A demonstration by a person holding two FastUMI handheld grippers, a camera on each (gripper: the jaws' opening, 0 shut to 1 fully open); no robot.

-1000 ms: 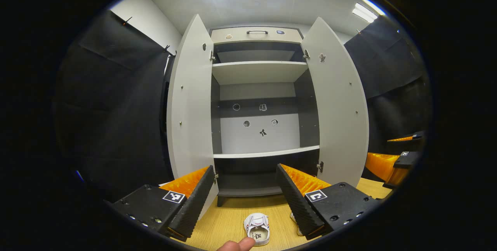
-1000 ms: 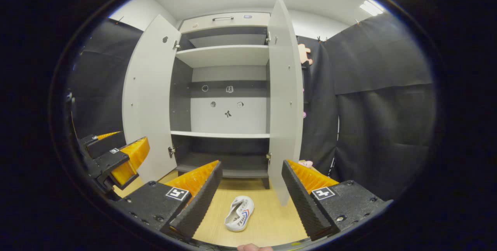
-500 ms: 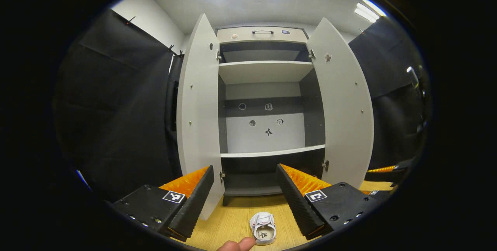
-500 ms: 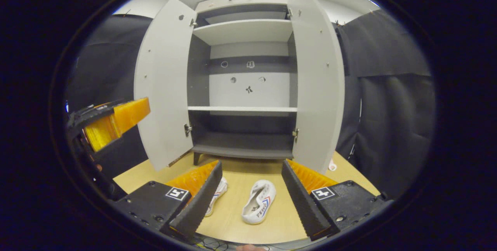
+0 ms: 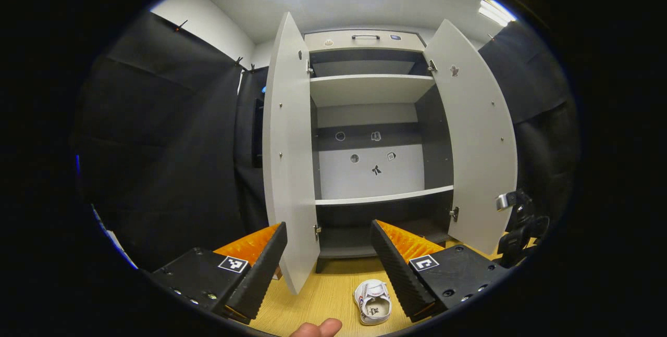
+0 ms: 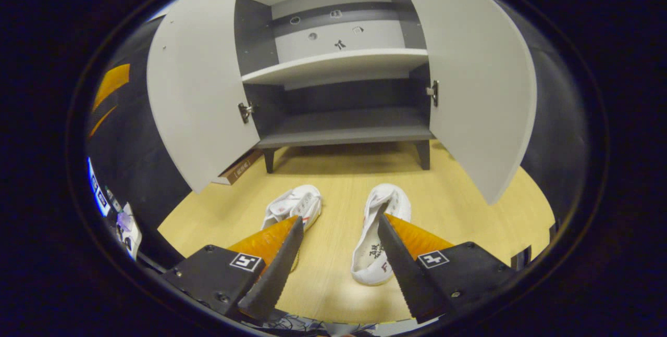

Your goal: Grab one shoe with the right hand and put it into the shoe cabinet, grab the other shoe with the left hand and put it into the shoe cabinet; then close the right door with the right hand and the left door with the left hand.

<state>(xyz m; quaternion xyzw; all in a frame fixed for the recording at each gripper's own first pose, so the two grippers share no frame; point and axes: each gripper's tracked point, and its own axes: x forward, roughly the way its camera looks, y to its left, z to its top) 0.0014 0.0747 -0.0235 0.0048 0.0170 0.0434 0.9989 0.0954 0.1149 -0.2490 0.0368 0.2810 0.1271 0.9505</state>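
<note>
With both white shoes lying side by side on the wooden floor (image 6: 458,207) in front of the shoe cabinet (image 6: 338,128), the right shoe (image 6: 378,233) sits between the spread fingers of the right hand-held gripper (image 6: 338,222), which looks to hover over it without contact, and the left shoe (image 6: 294,204) lies just beside it. Both cabinet doors, left door (image 6: 200,87) and right door (image 6: 479,76), stand wide open, shelves bare. Left hand-held gripper (image 5: 328,233) is also spread, holding nothing, aimed at the cabinet with one shoe (image 5: 374,303) on the floor below it.
</note>
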